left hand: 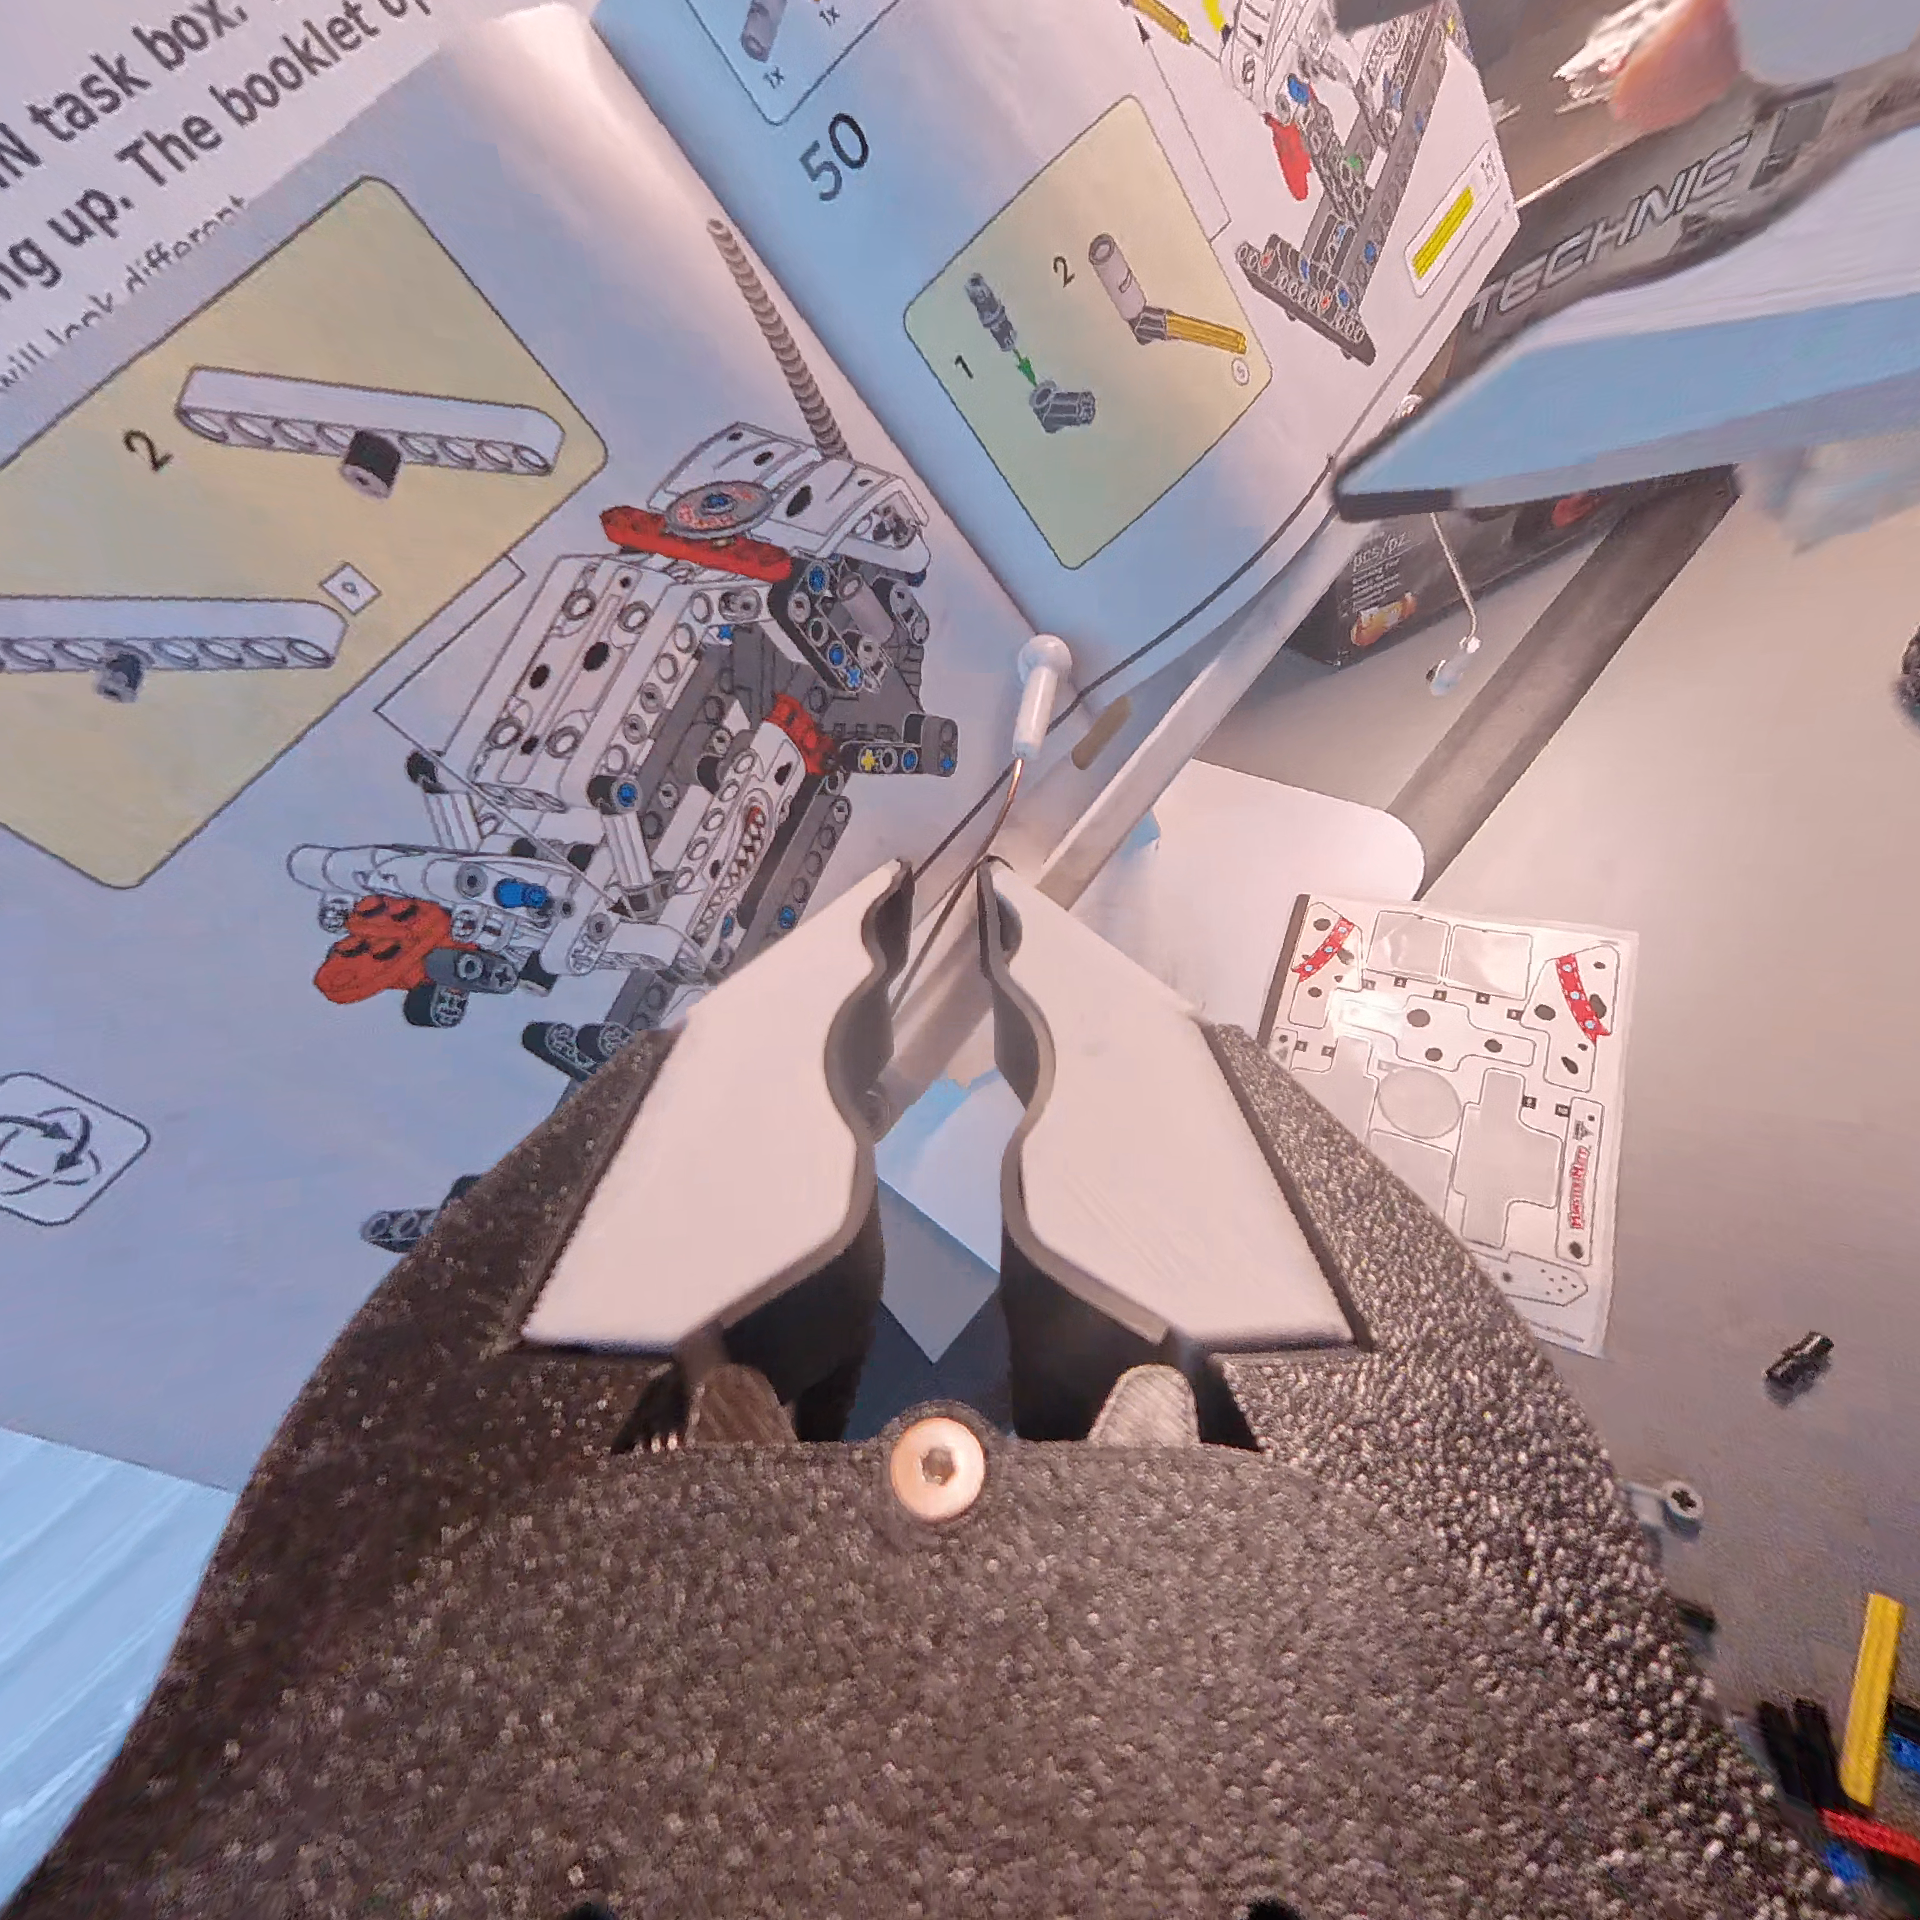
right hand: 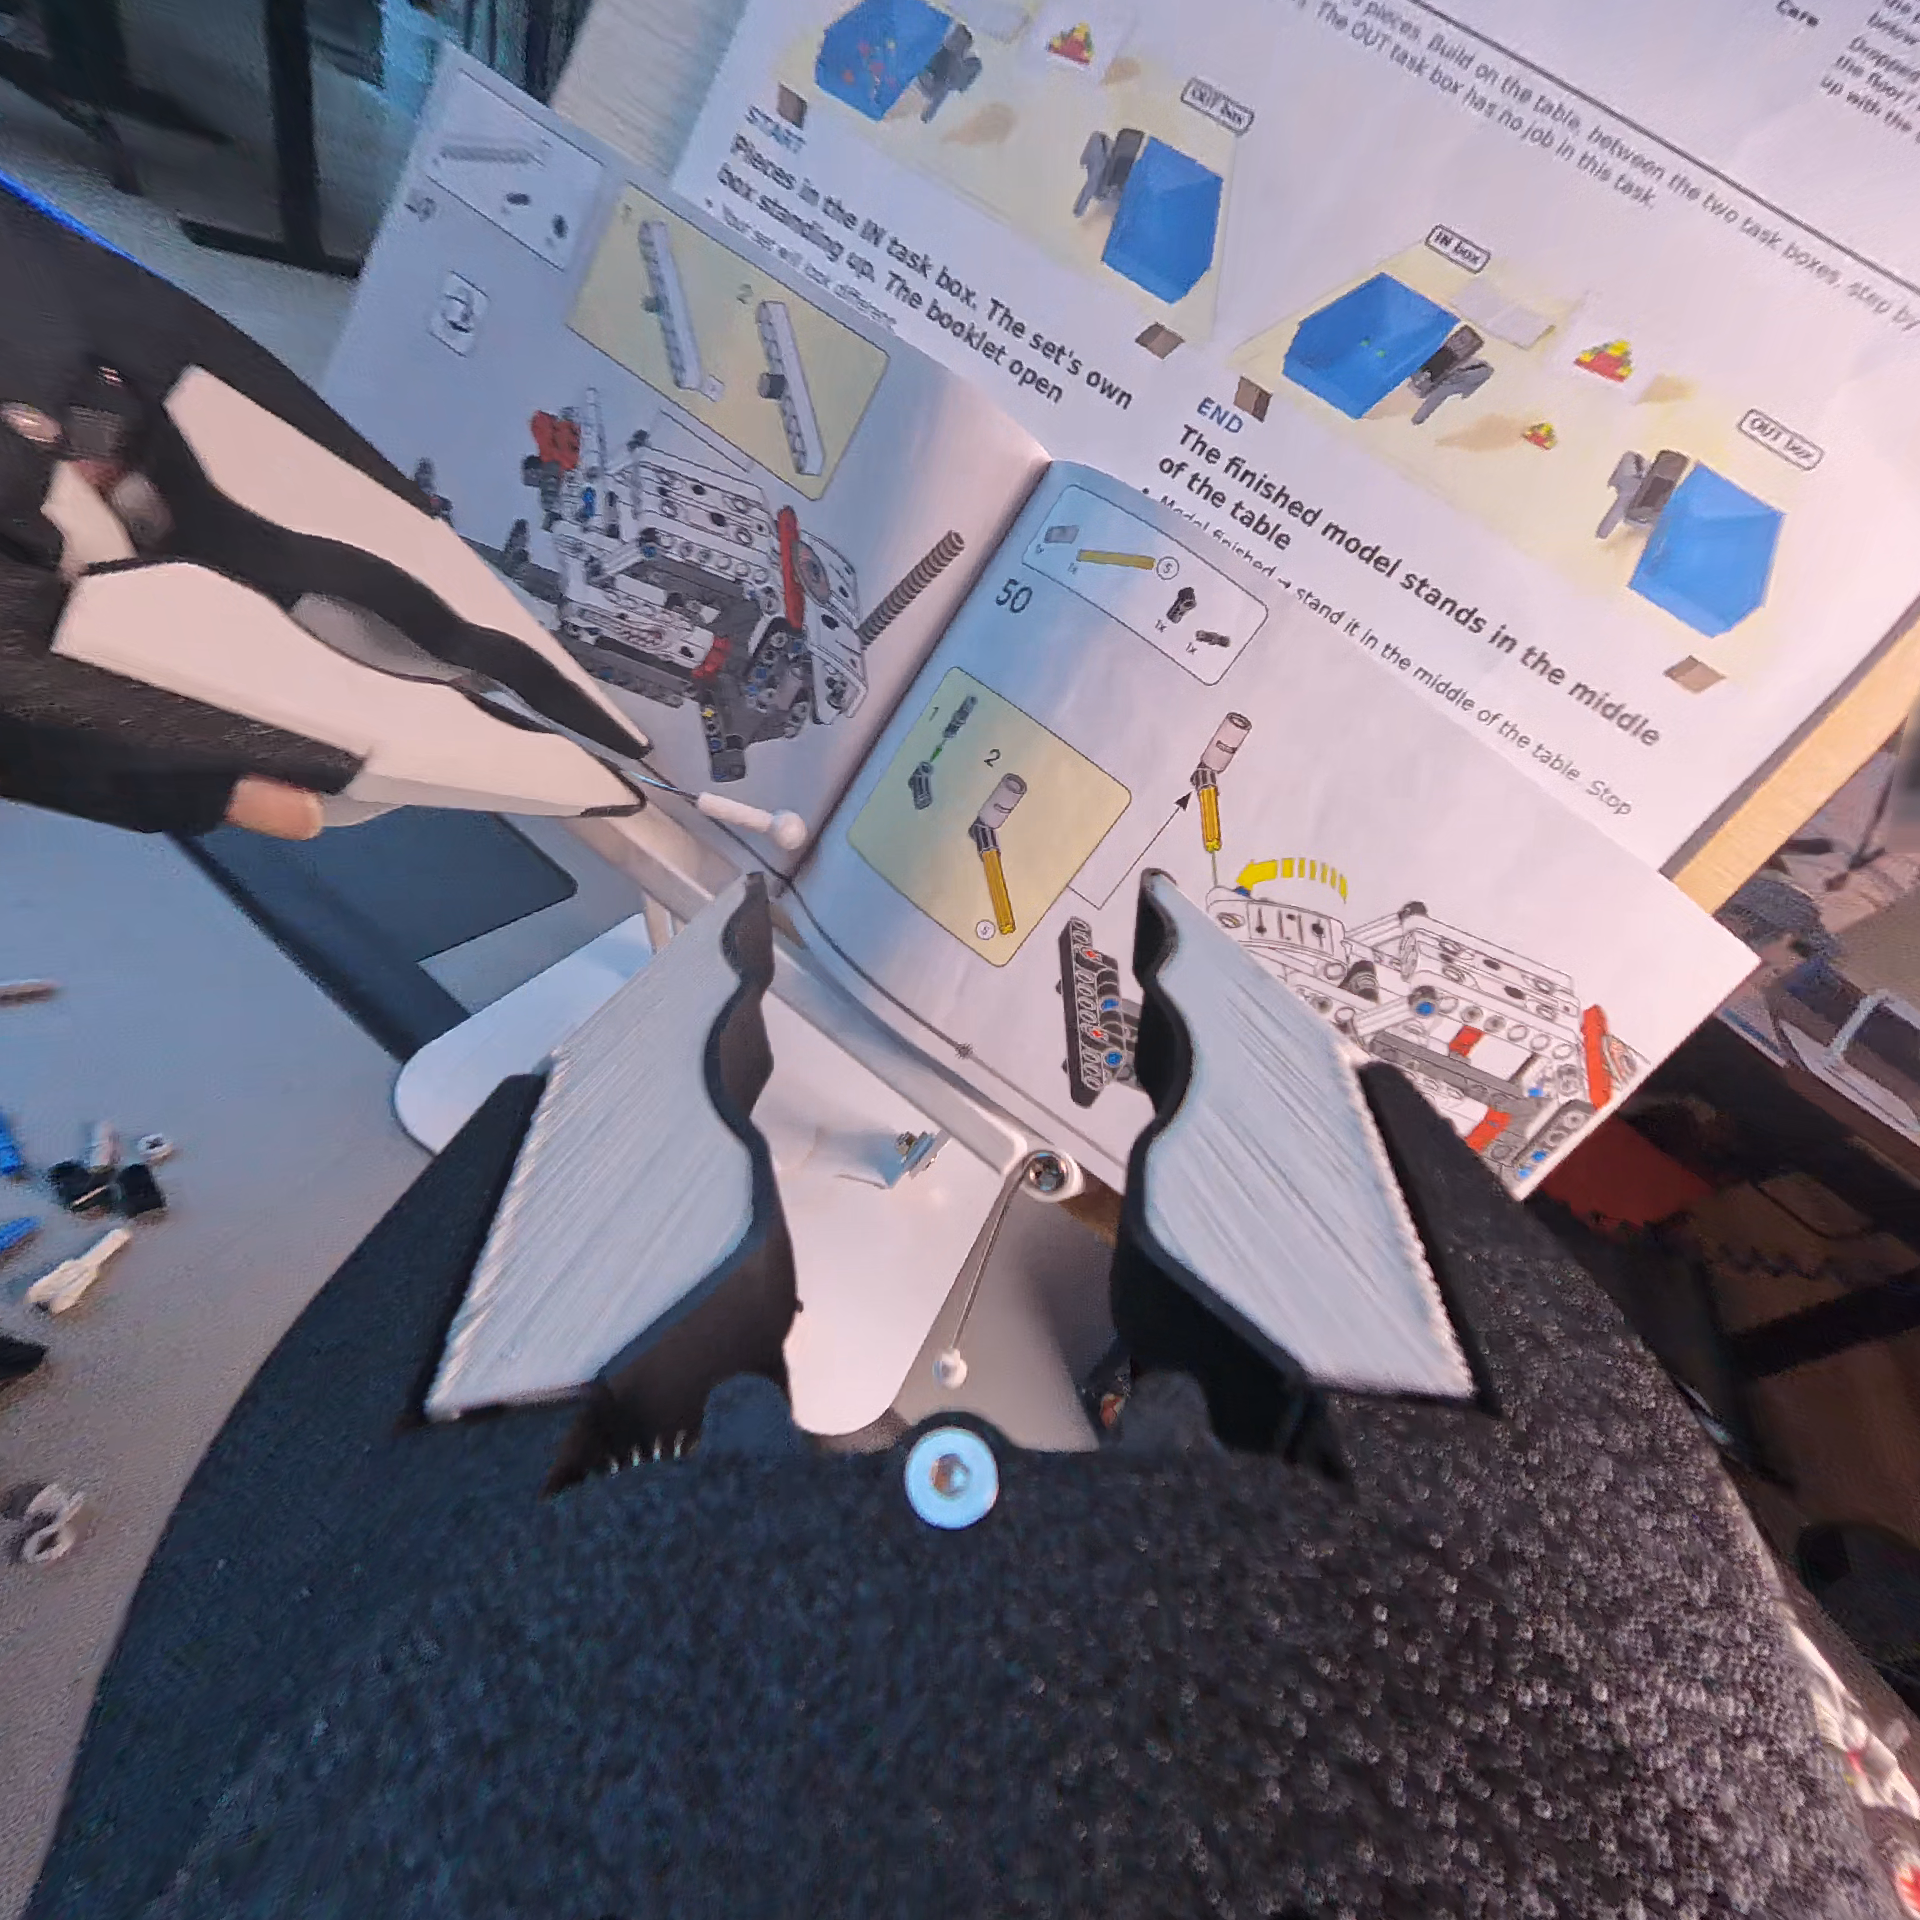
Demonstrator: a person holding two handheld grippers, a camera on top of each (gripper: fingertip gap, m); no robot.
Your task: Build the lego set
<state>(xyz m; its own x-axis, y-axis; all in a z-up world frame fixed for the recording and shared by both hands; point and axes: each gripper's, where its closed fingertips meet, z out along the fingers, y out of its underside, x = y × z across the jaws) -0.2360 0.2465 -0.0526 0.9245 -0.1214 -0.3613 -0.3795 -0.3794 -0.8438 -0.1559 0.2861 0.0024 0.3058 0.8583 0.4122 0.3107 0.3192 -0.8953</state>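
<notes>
The instruction booklet (left hand: 644,582) stands open on a white stand and fills the left wrist view; it also shows in the right wrist view (right hand: 935,644). My left gripper (left hand: 945,883) is shut on the stand's thin page-holder wire, whose white tip (left hand: 1039,691) rests near the booklet's spine. In the right wrist view the left gripper (right hand: 634,779) comes in from the left, with the wire's white tip (right hand: 750,818) sticking out past it. My right gripper (right hand: 951,894) is open and empty, just in front of the booklet's lower edge.
A second page-holder wire (right hand: 977,1278) lies flat on the stand's base (right hand: 499,1049). A large printed sheet (right hand: 1455,312) stands behind the booklet. A sticker sheet (left hand: 1455,1112), the set's dark box (left hand: 1621,229) and loose pieces (left hand: 1870,1704) (right hand: 94,1184) lie on the grey table.
</notes>
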